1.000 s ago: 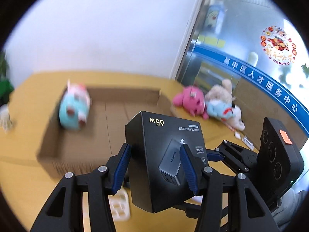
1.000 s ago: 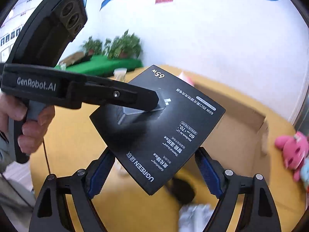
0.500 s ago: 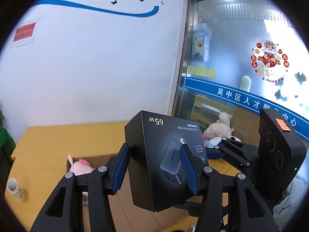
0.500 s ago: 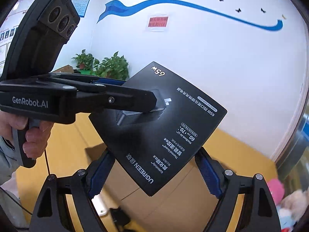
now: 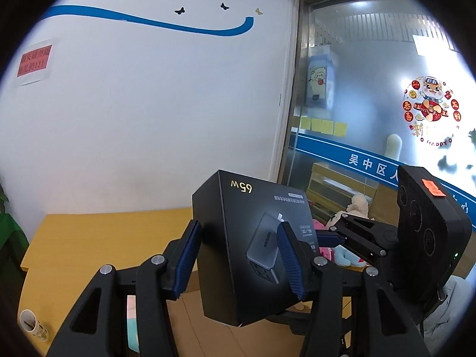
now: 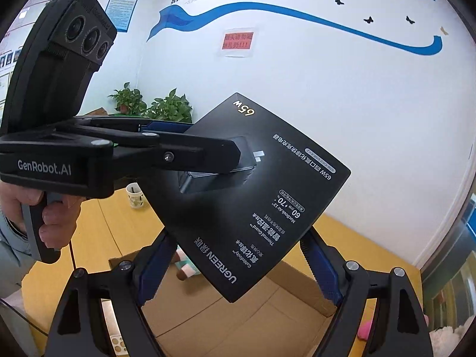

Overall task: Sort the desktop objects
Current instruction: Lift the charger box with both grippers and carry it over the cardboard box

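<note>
Both grippers grip the black charger box (image 6: pixel 255 190): the left gripper (image 5: pixel 238 255) clamps its faces, the right gripper (image 6: pixel 235 264) its edges. Better lower it level into the cardboard box (image 6: pixel 297 291), then open one gripper first.

Hidden behind the black charger box (image 6: pixel 255 196) — most of a plush toy in the cardboard box (image 6: pixel 282 306), only a teal and pink scrap showing. Cut off at the right edge — pink plush toys (image 6: pixel 367 331). Red wall notice (image 5: pixel 34 65) too blurred to read. Left claw's (image 6: pixel 238 136) far finger mostly concealed.
</note>
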`<state>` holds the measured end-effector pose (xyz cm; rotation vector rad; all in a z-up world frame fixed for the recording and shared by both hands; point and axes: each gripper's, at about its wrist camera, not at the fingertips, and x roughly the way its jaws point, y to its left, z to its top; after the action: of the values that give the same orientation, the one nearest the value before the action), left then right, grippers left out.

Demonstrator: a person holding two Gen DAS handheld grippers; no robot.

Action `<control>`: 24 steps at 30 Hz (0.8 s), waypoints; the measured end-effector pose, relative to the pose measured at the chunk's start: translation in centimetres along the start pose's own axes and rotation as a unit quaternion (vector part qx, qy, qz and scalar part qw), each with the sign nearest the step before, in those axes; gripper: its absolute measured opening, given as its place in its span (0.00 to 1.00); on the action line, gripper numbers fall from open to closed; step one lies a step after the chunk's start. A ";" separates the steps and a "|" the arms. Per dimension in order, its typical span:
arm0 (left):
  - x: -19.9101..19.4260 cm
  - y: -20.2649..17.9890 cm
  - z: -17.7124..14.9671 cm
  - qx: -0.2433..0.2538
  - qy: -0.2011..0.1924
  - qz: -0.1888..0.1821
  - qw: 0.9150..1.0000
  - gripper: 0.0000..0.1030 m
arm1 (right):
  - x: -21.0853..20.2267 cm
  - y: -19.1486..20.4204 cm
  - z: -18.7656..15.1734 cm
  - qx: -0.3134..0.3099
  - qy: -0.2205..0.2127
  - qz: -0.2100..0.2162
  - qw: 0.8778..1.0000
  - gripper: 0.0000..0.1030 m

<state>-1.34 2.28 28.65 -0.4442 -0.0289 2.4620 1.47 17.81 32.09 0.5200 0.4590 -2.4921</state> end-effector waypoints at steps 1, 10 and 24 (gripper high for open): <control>0.6 0.2 0.1 -0.001 0.002 0.001 1.000 0.50 | 0.3 -0.3 0.0 0.000 0.003 -0.001 1.000 0.81; 6.5 3.7 -1.4 -0.032 0.044 -0.006 0.998 0.50 | 6.3 -2.7 -1.0 0.015 0.040 0.011 0.999 0.81; 16.4 9.4 -8.6 -0.100 0.154 0.008 0.983 0.50 | 19.1 -5.6 -6.9 0.073 0.134 0.073 0.986 0.81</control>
<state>-16.32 3.73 14.32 -0.9106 -0.1444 2.3887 -14.75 16.72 18.66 0.9212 0.3281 -2.3348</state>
